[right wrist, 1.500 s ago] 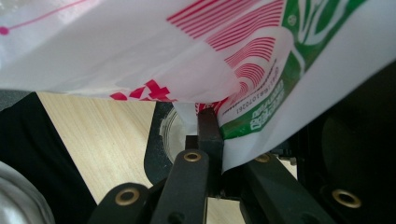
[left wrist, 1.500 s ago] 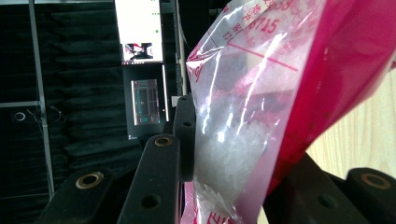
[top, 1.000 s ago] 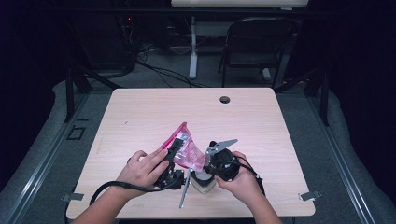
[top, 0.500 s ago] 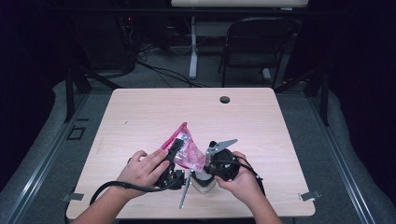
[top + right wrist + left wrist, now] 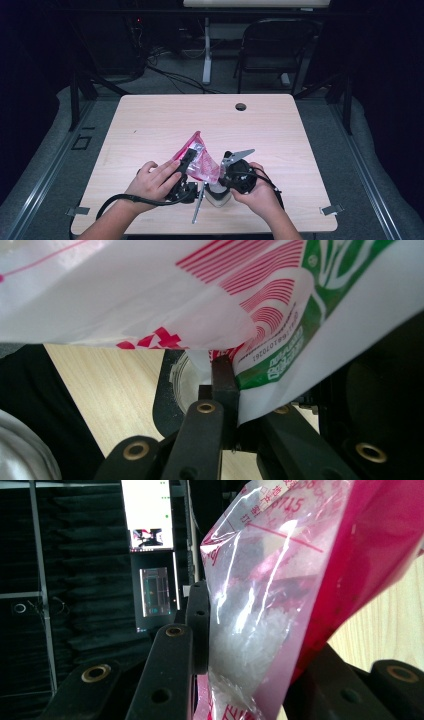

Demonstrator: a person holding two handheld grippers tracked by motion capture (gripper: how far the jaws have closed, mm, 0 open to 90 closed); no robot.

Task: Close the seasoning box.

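A plastic bag [image 5: 200,161], pink on one side and clear on the other, is held up over the near middle of the table. In the left gripper view the bag [image 5: 280,580] holds white grains, and my left gripper [image 5: 255,647] has a jaw pressed on each side of it. From the right, my right gripper [image 5: 224,171] is shut on the bag's printed white, red and green edge [image 5: 280,355], which its closed jaws pinch in the right gripper view. My left gripper [image 5: 191,165] sits at the bag's lower left. A hand holds each gripper.
Under the bag stands a small white container [image 5: 218,196], whose clear round rim [image 5: 181,382] lies just past the right jaws. A metal utensil [image 5: 197,209] lies beside it. The wooden table [image 5: 150,120] has a cable hole [image 5: 240,106] at the back. A chair [image 5: 275,50] stands beyond.
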